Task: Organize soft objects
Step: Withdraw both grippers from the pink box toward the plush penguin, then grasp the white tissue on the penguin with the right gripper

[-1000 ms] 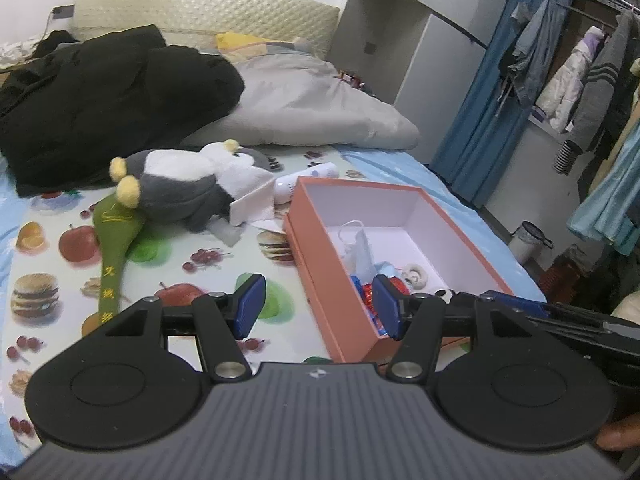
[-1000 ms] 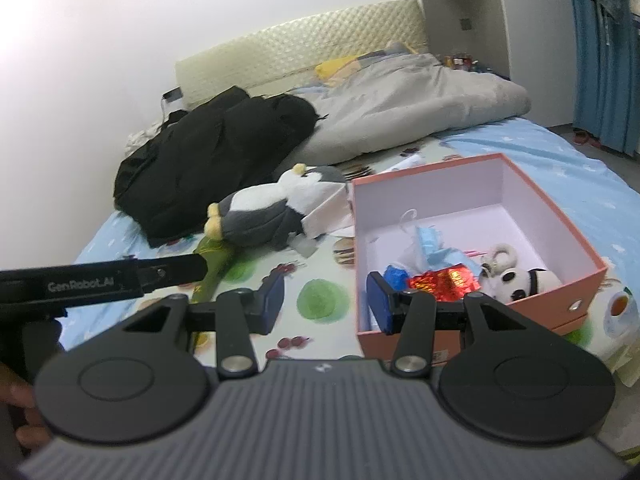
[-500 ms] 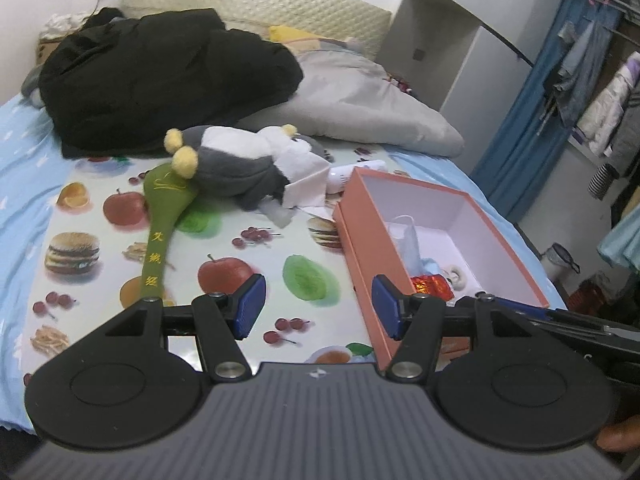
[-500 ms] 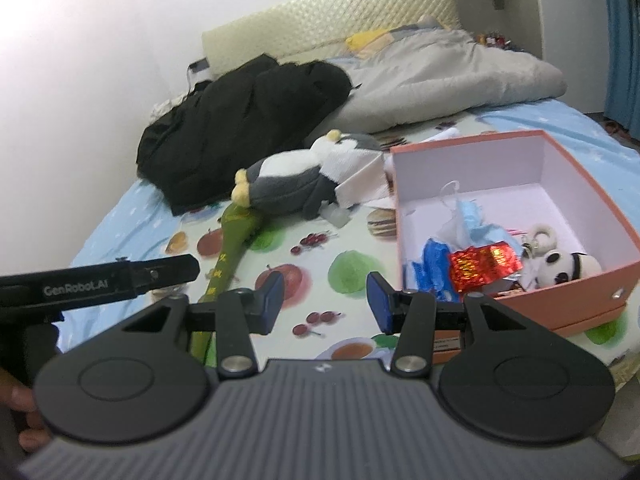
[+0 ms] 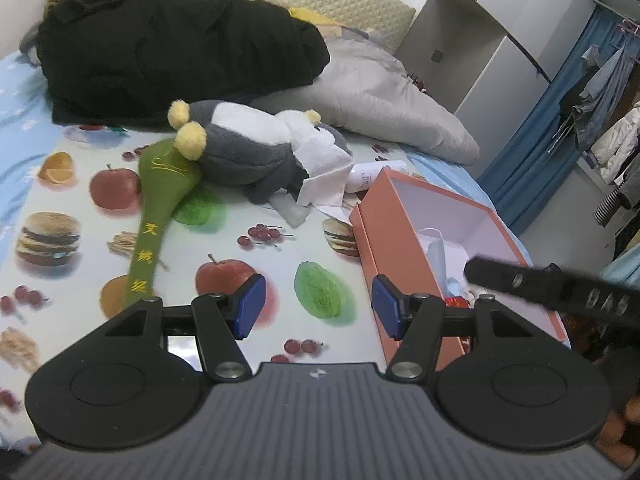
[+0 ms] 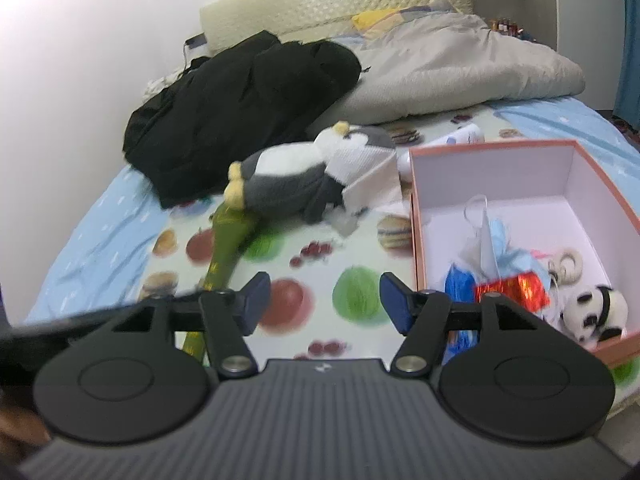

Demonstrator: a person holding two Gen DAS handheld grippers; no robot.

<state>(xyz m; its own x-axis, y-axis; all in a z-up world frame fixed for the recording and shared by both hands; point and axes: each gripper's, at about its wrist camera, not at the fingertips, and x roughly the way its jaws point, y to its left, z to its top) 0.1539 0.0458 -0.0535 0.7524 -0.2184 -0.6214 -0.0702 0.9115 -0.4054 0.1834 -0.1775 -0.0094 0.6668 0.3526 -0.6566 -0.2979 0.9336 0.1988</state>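
Even, soft indoor light; fisheye bending at the edges; right wrist view motion-blurred, its white wall [image 6: 80, 60] overexposed.

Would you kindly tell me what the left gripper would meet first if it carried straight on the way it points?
Probably the fruit-print sheet: the left gripper, open and empty, aims at bare sheet. Depth is uncertain.

plush penguin [image 5: 248, 152] left of box [image 5: 384, 240], on bed [image 5: 280, 264].

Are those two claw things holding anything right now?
No. The left gripper is open and empty; the right gripper is opening its jaws, with nothing between them.
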